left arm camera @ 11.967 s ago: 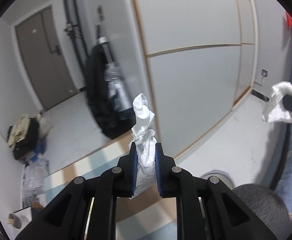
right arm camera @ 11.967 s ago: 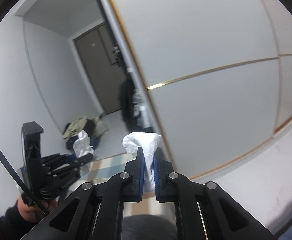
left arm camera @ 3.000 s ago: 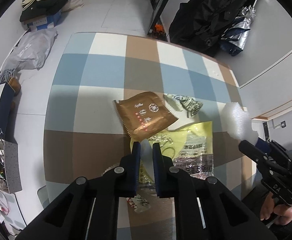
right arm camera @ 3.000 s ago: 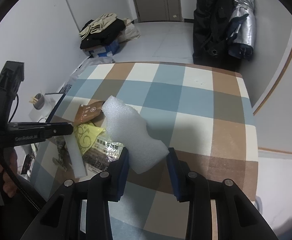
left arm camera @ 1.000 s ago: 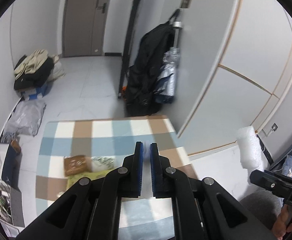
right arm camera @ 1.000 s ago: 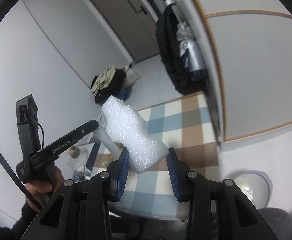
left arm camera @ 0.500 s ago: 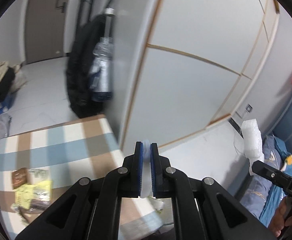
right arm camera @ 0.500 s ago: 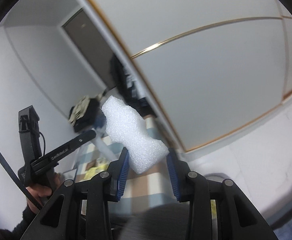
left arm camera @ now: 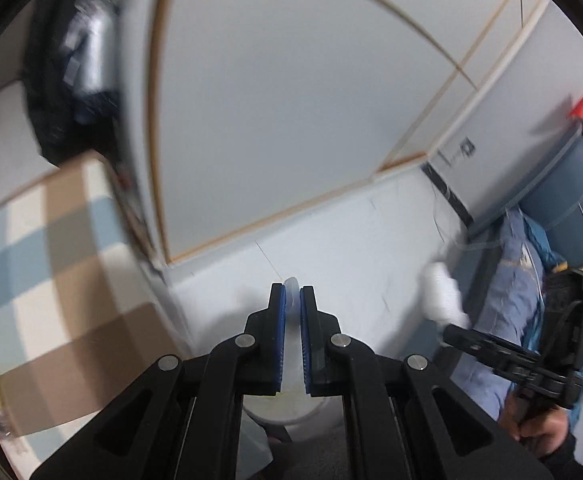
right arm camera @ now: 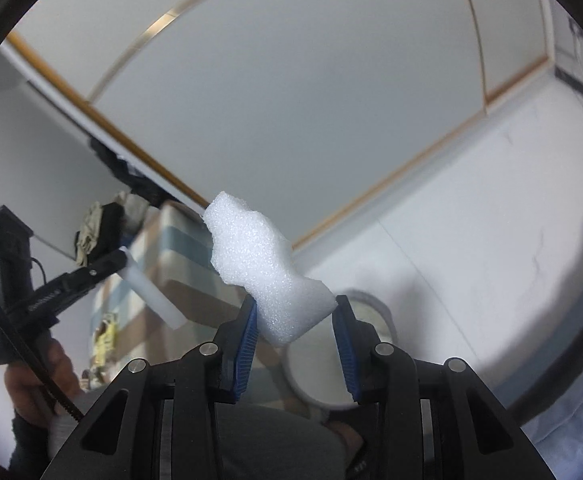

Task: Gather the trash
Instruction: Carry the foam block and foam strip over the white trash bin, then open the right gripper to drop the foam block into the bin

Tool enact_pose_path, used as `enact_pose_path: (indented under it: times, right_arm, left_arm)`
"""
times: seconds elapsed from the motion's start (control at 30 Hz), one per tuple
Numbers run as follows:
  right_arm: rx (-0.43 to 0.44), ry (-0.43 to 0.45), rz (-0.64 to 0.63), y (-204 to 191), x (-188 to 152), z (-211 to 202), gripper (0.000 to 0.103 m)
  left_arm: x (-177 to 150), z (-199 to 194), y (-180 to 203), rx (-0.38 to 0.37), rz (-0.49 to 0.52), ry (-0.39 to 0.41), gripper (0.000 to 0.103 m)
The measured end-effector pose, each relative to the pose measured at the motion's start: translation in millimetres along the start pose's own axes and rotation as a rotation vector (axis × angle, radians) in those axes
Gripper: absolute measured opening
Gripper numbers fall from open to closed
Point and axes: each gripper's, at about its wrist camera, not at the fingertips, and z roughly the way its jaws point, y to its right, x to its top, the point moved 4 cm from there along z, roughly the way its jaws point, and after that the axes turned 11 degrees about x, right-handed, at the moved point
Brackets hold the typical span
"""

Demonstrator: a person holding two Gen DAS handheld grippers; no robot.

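Left wrist view: blurred; left gripper (left arm camera: 291,300) clenched on a thin translucent white strip (left arm camera: 292,285), only its tip showing past the pads.
Hidden: round white bin (left arm camera: 287,408) on the floor mostly covered by the fingers; contents cannot be told.
Right wrist view: right gripper (right arm camera: 295,320) grasps a white foam chunk (right arm camera: 263,268), pads pressing its lower end, the rest jutting up and left.
Bin: rim (right arm camera: 375,312) partly behind the foam and the right finger.
Left side of this view: the other gripper with its flat white strip (right arm camera: 151,288), hand (right arm camera: 39,384) below.
Surroundings: checked blue-brown-cream table (left arm camera: 63,264); dark coat (left arm camera: 71,80), smeared.
Room: pale wall panels with wood trim (right arm camera: 291,80), white floor (right arm camera: 491,240), blue bedding (left arm camera: 523,280).
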Motion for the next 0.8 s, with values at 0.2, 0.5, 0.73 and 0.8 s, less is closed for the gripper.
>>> enact_pose_path:
  times: [0.2, 0.5, 0.73, 0.8]
  right_arm:
    - [-0.031, -0.117, 0.057, 38.8, -19.3, 55.0, 0.036]
    - [-0.039, -0.356, 0.109, 70.3, -58.7, 124.4, 0.036]
    - [0.008, -0.412, 0.132, 79.7, -66.7, 147.9, 0.038]
    - [0.017, -0.417, 0.114, 77.8, -66.4, 151.7, 0.055]
  left_arm:
    - [-5.9, 35.7, 14.2, 0.005, 0.051, -0.103, 0.003]
    - [-7.6, 70.1, 20.6, -0.023, 0.057, -0.199, 0.003]
    - [-7.2, 90.6, 22.7, -0.02, 0.056, -0.262, 0.003]
    - [-7.3, 92.1, 21.5, -0.022, 0.055, -0.273, 0.003]
